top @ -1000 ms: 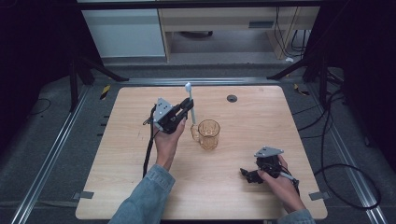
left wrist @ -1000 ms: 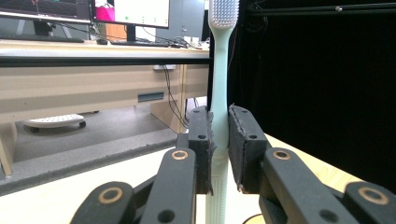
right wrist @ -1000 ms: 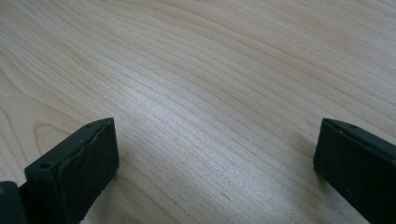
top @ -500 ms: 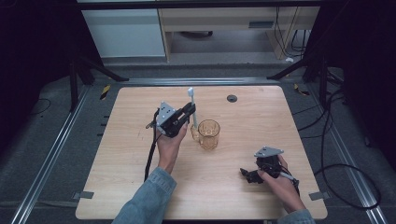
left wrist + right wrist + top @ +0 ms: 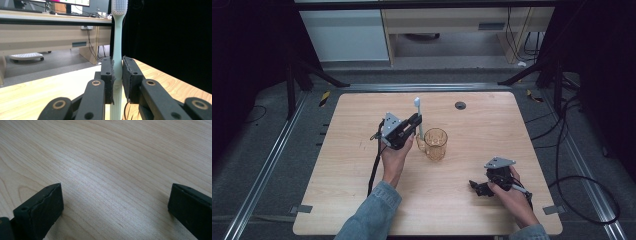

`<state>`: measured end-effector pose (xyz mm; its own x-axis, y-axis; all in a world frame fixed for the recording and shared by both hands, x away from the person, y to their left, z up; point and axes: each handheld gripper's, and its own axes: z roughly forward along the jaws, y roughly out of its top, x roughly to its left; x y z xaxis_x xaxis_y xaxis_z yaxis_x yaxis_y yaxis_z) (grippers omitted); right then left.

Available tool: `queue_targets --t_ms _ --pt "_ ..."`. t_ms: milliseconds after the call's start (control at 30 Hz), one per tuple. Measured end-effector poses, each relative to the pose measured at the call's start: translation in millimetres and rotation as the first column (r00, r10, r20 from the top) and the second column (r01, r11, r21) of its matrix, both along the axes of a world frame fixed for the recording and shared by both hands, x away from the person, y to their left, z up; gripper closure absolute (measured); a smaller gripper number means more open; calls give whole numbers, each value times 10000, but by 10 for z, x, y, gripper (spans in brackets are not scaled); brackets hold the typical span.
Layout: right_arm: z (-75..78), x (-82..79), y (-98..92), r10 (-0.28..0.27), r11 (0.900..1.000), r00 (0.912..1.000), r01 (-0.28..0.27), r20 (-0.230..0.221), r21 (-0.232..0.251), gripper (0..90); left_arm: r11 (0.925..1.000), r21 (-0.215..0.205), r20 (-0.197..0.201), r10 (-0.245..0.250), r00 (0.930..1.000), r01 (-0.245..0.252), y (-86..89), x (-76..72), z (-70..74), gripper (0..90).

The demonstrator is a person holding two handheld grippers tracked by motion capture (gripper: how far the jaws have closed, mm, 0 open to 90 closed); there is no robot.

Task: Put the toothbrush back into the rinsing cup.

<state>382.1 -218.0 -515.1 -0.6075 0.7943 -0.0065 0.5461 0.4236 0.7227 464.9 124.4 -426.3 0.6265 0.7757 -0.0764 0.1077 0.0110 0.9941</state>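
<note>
Pale wooden tabletop (image 5: 342,190) carries an amber ribbed glass mug (image 5: 435,143) near its centre. Just beside it at nine o'clock, the left gripper (image 5: 414,121) clamps a pale green toothbrush (image 5: 117,50) upright, bristles up. Lowering it handle-first should go best kept vertical, centred over the rim. The right gripper (image 5: 479,186) rests wide open at five o'clock.

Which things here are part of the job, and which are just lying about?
In use:
toothbrush, upright, clamped in the left gripper
glass mug, beside it

Lying about:
small dark disc near the table's far edge
right gripper, open, idle on the table
</note>
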Motion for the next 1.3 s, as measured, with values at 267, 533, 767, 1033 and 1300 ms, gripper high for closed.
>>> queue_targets --t_ms 267,533,767,1033,1300 --pt "0 -1 1 -10 10000 10000 10 -10 6 4 10000 35 -192 12 9998 -12 -10 -2 -118 791" --pt "0 -1 1 -8 10000 10000 8 -15 12 4 9999 142 -328 9 9995 -5 -8 -12 -208 790" --pt "0 -1 1 -12 10000 10000 12 -9 8 4 9999 150 -366 25 9993 -20 9 -25 -237 790" --pt "0 0 0 -1 10000 10000 1 -2 2 4 9995 323 -399 -15 9992 28 20 -58 -277 789" --pt "0 0 0 -1 10000 10000 1 -4 2 4 9983 583 -368 -24 9993 45 23 -94 -315 788"
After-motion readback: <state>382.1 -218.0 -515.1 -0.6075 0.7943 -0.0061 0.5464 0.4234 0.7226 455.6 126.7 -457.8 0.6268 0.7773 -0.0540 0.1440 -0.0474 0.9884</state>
